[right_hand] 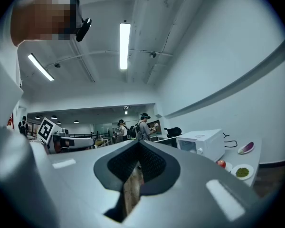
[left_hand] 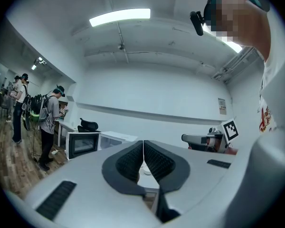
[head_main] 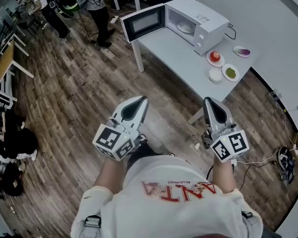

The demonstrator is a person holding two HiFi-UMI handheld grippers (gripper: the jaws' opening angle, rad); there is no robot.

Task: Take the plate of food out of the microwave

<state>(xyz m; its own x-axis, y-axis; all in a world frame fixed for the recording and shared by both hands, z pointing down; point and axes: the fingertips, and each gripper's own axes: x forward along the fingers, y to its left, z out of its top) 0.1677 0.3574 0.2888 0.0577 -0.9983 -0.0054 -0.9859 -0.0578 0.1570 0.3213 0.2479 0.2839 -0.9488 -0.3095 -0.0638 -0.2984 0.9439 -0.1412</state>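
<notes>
The white microwave (head_main: 196,16) stands on the far end of a white table (head_main: 164,46) with its door (head_main: 143,23) swung open to the left. A plate of food (head_main: 185,28) lies inside the cavity. My left gripper (head_main: 140,101) and right gripper (head_main: 209,101) are held level close to my body, well short of the table, over the wooden floor. Both have their jaws together with nothing between them. The microwave (left_hand: 92,143) shows small beyond the shut jaws in the left gripper view, and the microwave (right_hand: 202,142) sits to the right in the right gripper view.
To the right of the microwave the table carries a tomato on a plate (head_main: 215,57), a small white bowl (head_main: 215,75), a plate of green food (head_main: 230,72) and a plate with something purple (head_main: 242,51). People (head_main: 97,9) stand beyond the table at the back left. Cables (head_main: 285,157) lie on the floor at the right.
</notes>
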